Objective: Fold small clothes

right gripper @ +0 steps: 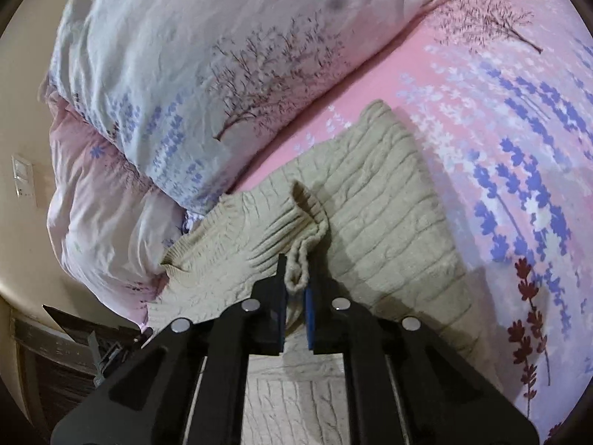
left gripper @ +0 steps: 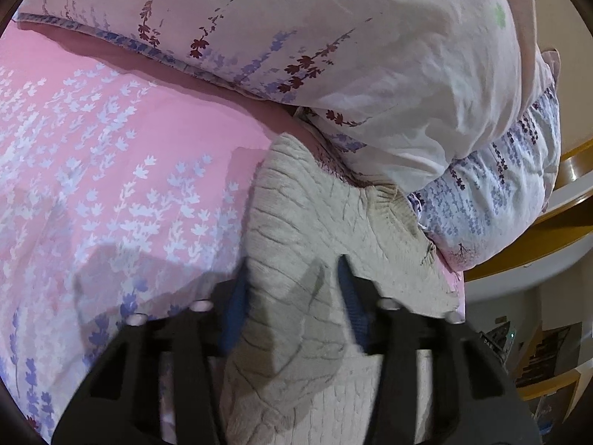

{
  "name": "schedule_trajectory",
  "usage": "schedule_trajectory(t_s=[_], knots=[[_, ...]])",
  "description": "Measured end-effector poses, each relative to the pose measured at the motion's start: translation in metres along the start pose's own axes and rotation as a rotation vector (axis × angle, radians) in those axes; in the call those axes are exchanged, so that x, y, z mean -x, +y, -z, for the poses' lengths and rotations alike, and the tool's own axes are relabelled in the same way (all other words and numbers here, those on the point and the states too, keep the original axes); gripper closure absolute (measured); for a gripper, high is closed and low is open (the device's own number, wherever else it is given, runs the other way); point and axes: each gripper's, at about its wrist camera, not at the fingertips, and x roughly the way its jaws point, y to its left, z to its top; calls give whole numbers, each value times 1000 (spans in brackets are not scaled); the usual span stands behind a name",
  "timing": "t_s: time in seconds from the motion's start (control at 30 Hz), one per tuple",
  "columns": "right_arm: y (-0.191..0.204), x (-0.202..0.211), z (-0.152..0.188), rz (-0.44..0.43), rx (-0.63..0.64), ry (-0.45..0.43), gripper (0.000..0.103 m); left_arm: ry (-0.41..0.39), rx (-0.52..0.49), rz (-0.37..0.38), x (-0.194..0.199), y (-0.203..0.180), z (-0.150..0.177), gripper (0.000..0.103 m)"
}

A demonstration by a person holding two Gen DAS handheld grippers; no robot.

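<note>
The sweater [right gripper: 389,200] lies on the bedsheet [right gripper: 481,118], before stacked pillows [right gripper: 178,74].

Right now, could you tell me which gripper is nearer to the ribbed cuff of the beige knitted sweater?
Right. The right gripper is shut on the ribbed cuff, pinching it between its fingers. The left gripper is open, straddling the beige knitted sweater body, away from that cuff.

A beige cable-knit sweater [right gripper: 389,200] lies spread on the pink floral bedsheet, its upper edge touching the piled duvet, with 1 ribbed cuff [right gripper: 296,278] lifted off its body and folded back across the knit, the remainder lying flat but wrinkled.
</note>
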Motion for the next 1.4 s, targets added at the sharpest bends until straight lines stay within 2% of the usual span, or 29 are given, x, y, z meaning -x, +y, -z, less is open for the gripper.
schedule_trajectory(t_s=[0.07,0.1,0.13,0.23,0.3,0.47,0.53,0.6,0.67,0.73,0.8,0.87,0.9,0.97,1.07,1.27,1.4], knots=[[1,8,2,-28,3,-29,96,-4,13,3,-1,2,-4,81],[2,11,2,-38,6,-39,96,-8,17,10,-1,3,-7,91],[5,13,3,-43,16,-48,96,-13,19,20,0,3,-9,92],[13,25,6,-64,56,-94,96,-50,-1,28,8,-1,-13,95],[14,31,10,-32,90,-126,96,-77,-18,24,13,-4,-15,95],[-6,14,28,69,52,-50,96,-92,21,-31,8,15,-15,95],[-5,12,35,85,72,-54,96,-102,40,-43,7,23,-14,95],[2,12,37,112,115,-52,96,-116,27,-54,6,24,-14,96],[8,12,36,152,160,-40,94,-113,-29,-91,4,14,-14,96],[11,24,35,202,183,-82,75,-130,-96,-105,10,2,-11,95],[13,39,33,231,198,-155,57,-144,-118,-75,23,-2,-10,95],[19,48,32,210,231,-200,57,-165,-123,-53,35,-6,-8,95],[23,48,31,192,248,-196,57,-181,-151,-45,42,-12,-4,95],[33,39,31,148,291,-155,57,-161,-225,-10,46,-26,7,95],[46,20,35,123,350,-90,57,-113,-317,-34,34,-43,23,94],[53,-10,42,211,383,9,46,-10,-244,-127,0,-30,19,94],[53,-16,46,237,408,7,44,-13,-190,-92,-2,-16,22,94]])
